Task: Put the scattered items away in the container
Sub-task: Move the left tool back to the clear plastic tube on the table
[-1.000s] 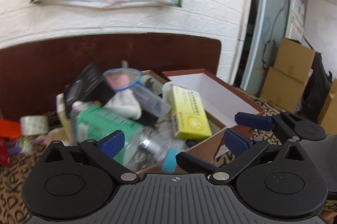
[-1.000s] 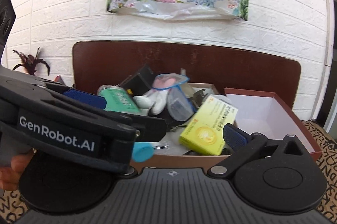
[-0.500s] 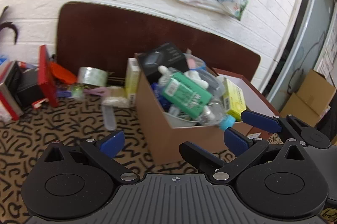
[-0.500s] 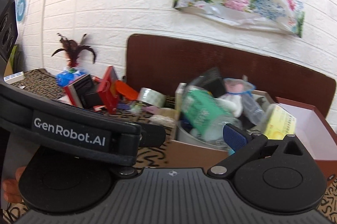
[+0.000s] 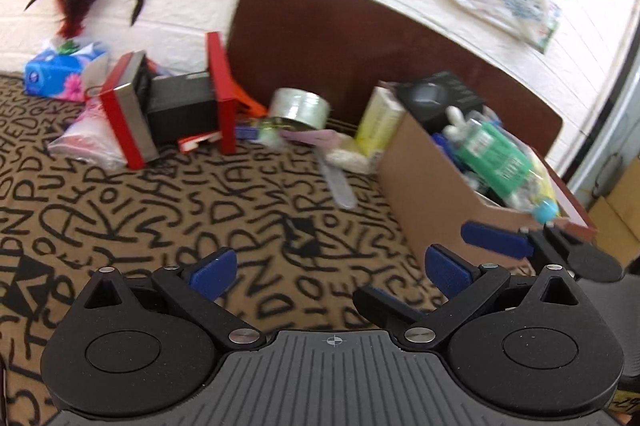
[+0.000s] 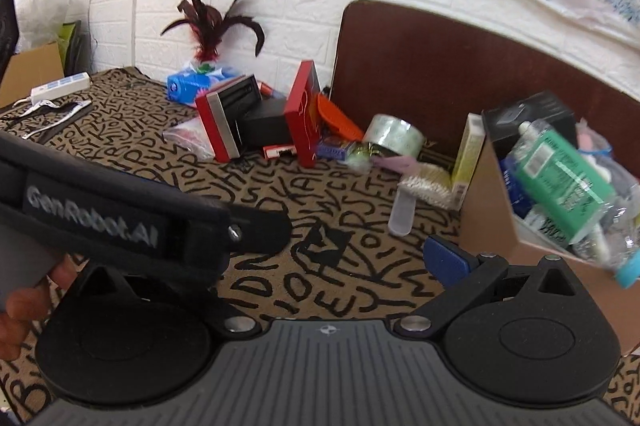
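Left gripper (image 5: 330, 266) jaws spread, nothing between them, over the patterned cloth (image 5: 120, 209). Right gripper (image 6: 352, 254) also spread and empty; its left finger is hidden behind the left unit. Box (image 5: 424, 193) sits at right, stuffed, green bottle (image 5: 496, 153) on top. Tape roll (image 5: 298, 107), clear tube (image 5: 340, 183), red boxes (image 5: 128, 117) lie loose along the cloth's back edge, left of the box.

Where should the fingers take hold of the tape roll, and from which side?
Judging by its pose, the tape roll stands tilted on its edge by the brown board. Come from above and pinch across its two flat faces, or put one finger through the core. Clutter crowds its base, so the top looks freest.
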Demonstrator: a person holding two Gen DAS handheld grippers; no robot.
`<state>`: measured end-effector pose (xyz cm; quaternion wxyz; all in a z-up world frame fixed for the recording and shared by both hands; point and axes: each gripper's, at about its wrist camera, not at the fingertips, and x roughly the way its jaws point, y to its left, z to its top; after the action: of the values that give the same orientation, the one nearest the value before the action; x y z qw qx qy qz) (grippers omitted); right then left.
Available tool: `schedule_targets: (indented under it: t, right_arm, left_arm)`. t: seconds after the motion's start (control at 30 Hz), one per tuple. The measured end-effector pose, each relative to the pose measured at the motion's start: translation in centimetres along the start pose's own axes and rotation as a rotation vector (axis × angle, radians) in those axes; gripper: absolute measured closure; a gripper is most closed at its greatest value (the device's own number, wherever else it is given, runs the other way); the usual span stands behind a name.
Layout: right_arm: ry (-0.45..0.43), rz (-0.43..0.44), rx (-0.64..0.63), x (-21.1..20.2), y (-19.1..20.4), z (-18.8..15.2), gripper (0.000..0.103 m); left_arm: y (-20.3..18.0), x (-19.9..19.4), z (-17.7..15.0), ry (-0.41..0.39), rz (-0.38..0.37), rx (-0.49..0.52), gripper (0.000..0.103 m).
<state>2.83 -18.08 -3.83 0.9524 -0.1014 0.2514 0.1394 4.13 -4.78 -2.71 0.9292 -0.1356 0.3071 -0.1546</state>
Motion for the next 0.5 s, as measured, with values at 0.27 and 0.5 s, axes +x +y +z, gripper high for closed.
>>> schedule_targets:
  t: [0.27,0.5]
  right_arm:
    - [0.070,-0.067,0.075,6.1,-1.9,0.1,0.007]
    - [0.073,-0.151,0.171,10.8,-4.5,0.9,0.025]
  left_arm:
    - [4.6,4.4,2.5,0.007,0.053,-0.035,0.006]
    - [5.6,9.4,4.3,0.066,0.021,-0.013,0.018]
